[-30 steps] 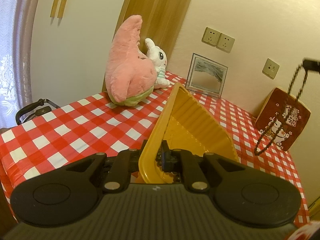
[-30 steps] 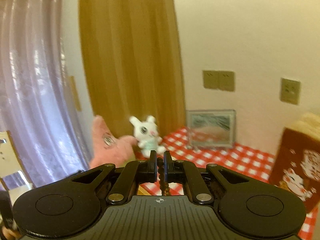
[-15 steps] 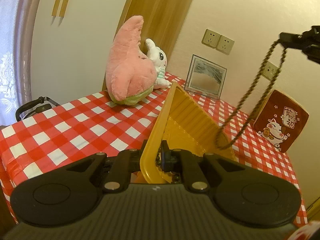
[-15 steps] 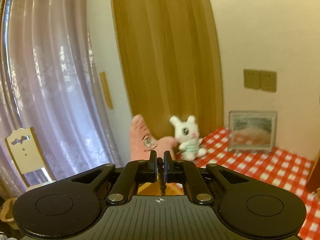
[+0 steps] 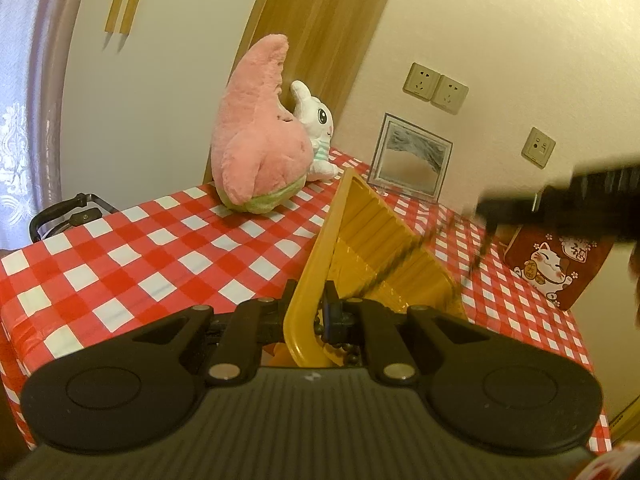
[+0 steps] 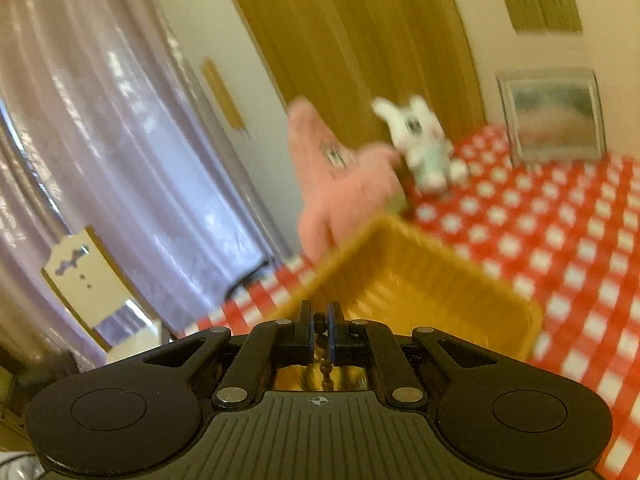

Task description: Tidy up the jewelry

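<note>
Partly, the yellow ribbed tray (image 5: 372,248) was hidden behind the left tongs (image 5: 310,312), whose jaws were pinched narrow on its near rim, so that the tray was held tilted above the red-and-white checked worktop (image 5: 160,248). Its near corner was cut off by the tongs' black body, and a few dark beads (image 5: 348,350) could be made out just beneath the right-hand jaw, though what they belonged to could not be told.

In the left wrist view the right tongs (image 5: 504,210) were seen only as a dark smear entering from the right edge, with the beaded necklace (image 5: 404,258) dangling from them as a blurred streak across the tray's inside. In the right wrist view the same tongs (image 6: 319,330) were seen nearly closed, with the necklace (image 6: 320,340) clamped between the jaws; its hanging length was lost behind the tongs' body, above the tray (image 6: 420,292).

Beyond, a pink plush star (image 5: 256,140) and a white plush rabbit (image 5: 316,136) stood touching at the worktop's far side, the rabbit half covered by the star. A framed picture (image 5: 410,160) leaned at the wall, and a brown lucky-cat bag (image 5: 556,268) was partly blocked by the smear.
</note>
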A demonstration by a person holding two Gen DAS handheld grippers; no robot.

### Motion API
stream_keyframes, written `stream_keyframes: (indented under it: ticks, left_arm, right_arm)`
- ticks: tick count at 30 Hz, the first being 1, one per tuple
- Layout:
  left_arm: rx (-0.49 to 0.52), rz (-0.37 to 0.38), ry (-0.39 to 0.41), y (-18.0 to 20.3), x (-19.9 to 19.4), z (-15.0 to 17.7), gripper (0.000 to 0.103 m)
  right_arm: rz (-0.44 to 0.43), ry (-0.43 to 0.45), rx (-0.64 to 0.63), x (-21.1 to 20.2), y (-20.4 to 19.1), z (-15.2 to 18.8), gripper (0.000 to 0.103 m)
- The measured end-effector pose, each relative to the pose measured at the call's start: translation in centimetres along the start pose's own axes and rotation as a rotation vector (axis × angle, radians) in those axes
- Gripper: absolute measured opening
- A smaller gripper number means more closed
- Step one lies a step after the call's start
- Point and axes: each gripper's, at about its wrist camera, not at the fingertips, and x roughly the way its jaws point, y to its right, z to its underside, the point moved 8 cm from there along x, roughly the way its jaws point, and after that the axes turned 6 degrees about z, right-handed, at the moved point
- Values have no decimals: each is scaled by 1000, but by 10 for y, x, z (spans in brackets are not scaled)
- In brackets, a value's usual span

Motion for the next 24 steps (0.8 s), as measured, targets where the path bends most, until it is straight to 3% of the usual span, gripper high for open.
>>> stream_keyframes:
  ticks: [4,9,10,12,13,14,24]
  left_arm:
    - [-1,0,2,0,0,-1,10]
    - [-2,-2,2,1,0,-1,10]
    - [-2,-2,2,1,0,-1,10]
    - [-2,-3,2,1,1,-1,10]
    - [-2,-4,1,1,1,-1,10]
    - [-2,-4,2,1,1,-1,10]
    - [-4,-18,-5,-4,4,-1,10]
  right_arm:
    - [60,-81,20,17,20,28,6]
    - [105,-107,38,23,35,39,7]
    - [114,-108,32,23,37,39,12]
    - [129,-96,18,21,39,37,40]
    - [133,-82,19,18,39,37,59]
    - [136,-63,23,16,40,35,62]
    - [191,-105,55,13,60,45,62]
